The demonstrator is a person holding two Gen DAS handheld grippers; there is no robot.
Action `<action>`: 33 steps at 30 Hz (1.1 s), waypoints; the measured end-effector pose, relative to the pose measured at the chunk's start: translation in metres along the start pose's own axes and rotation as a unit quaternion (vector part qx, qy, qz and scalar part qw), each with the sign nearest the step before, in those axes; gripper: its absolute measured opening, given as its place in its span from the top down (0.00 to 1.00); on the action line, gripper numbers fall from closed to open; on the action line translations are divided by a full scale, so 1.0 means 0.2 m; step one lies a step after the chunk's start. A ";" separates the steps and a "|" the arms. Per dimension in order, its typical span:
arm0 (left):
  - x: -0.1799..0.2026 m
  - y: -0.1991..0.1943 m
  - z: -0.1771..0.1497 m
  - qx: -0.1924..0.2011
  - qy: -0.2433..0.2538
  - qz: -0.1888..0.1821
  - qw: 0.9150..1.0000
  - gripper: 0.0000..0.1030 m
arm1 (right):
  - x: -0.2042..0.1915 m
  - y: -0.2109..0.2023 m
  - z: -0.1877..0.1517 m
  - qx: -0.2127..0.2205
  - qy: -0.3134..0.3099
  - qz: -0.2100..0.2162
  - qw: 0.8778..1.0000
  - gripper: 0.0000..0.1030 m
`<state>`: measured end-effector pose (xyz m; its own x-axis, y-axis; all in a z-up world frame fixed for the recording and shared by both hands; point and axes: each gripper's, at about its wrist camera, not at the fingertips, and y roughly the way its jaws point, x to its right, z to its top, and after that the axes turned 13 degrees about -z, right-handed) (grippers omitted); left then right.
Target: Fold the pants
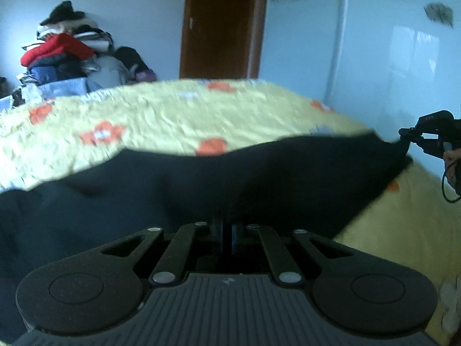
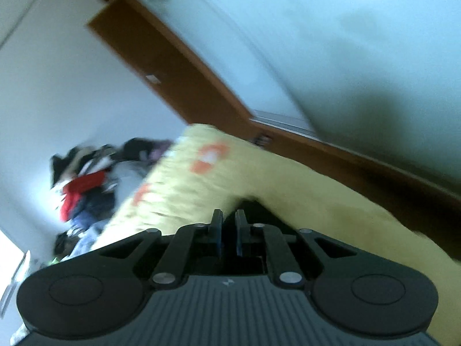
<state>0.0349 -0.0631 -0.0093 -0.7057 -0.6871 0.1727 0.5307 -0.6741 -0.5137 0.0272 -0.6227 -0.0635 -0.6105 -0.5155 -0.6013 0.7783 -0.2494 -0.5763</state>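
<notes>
Black pants (image 1: 201, 184) lie spread across a yellow bedspread (image 1: 173, 115) with orange flowers. At the bottom of the left wrist view my left gripper (image 1: 227, 230) is shut on the near edge of the pants, the fabric bunched between its blue pads. At the far right my right gripper (image 1: 403, 137) pinches a corner of the pants and holds it raised and taut. The blurred, tilted right wrist view shows the right gripper (image 2: 229, 222) shut, with a dark bit of the pants (image 2: 253, 206) at its tips above the bedspread (image 2: 187, 184).
A pile of clothes (image 1: 66, 54) with a red item on top stands at the bed's far left. A brown door (image 1: 222, 26) is behind the bed and a white wardrobe front (image 1: 389, 57) runs along its right side. A person's hand (image 1: 452, 155) holds the right gripper.
</notes>
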 end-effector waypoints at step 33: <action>0.13 0.01 -0.07 -0.016 0.135 0.033 0.990 0.34 | 0.00 -0.27 -0.07 0.025 0.036 0.050 0.998 0.13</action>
<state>0.0111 -0.0786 -0.0174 -0.7724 -0.6287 -0.0896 0.5668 -0.6188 -0.5440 -0.0168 -0.5976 -0.0404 -0.5376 -0.4794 -0.6937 0.8408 -0.2423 -0.4842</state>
